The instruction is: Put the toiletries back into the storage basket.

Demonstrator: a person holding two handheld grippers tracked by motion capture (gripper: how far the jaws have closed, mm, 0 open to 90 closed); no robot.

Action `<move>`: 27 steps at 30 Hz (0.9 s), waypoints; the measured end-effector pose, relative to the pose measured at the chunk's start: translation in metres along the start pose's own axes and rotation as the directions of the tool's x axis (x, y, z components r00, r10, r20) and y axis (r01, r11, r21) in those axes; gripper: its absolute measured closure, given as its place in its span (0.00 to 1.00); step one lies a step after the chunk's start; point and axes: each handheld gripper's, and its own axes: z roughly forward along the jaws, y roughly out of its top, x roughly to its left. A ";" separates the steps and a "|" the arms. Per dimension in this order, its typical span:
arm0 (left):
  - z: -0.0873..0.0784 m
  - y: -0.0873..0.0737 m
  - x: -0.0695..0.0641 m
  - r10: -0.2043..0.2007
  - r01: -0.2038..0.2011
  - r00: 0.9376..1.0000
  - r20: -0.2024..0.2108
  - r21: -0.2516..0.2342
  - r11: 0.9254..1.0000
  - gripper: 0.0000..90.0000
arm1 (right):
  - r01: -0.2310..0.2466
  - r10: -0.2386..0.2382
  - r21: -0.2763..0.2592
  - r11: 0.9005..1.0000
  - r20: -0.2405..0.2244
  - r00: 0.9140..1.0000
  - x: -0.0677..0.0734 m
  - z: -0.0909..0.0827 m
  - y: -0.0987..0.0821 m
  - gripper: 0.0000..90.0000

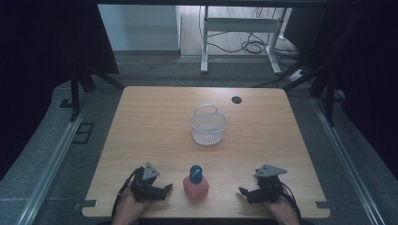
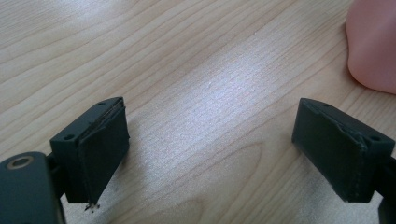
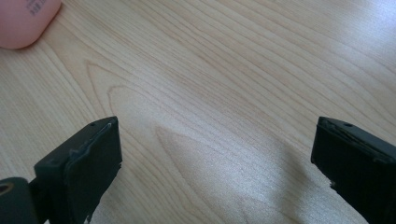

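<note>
**Nothing picked up yet**

Your left gripper and right gripper both sit on the table with jaws spread wide, holding nothing. The pink bottle stands upright between them, just beyond your left jaws and off to one side of your right. Basket waits well ahead, empty. Likely job: grab the bottle and drop it in; all of that remains.

the bottle is cut by the left gripper view's top-right corner — a pink bulge, no cap. in the right gripper view its printed text (top-left corner) is too blurred to read. the forearms leave the high view's bottom edge.
</note>
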 end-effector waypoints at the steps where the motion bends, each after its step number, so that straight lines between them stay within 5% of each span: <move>1: 0.000 0.000 0.000 0.000 0.000 1.000 0.000 0.000 1.000 0.12 | 0.001 -0.001 0.000 1.000 -0.001 1.000 0.000 0.000 0.000 0.01; 14: 0.000 0.000 0.000 0.000 0.000 1.000 0.000 0.000 1.000 0.12 | 0.054 -0.055 -0.009 0.998 -0.033 0.998 0.010 -0.006 0.004 0.00; 27: 0.000 0.000 0.000 0.000 0.000 1.000 0.000 0.000 1.000 0.12 | 0.045 -0.048 -0.033 0.998 -0.078 0.996 0.016 -0.010 0.008 0.00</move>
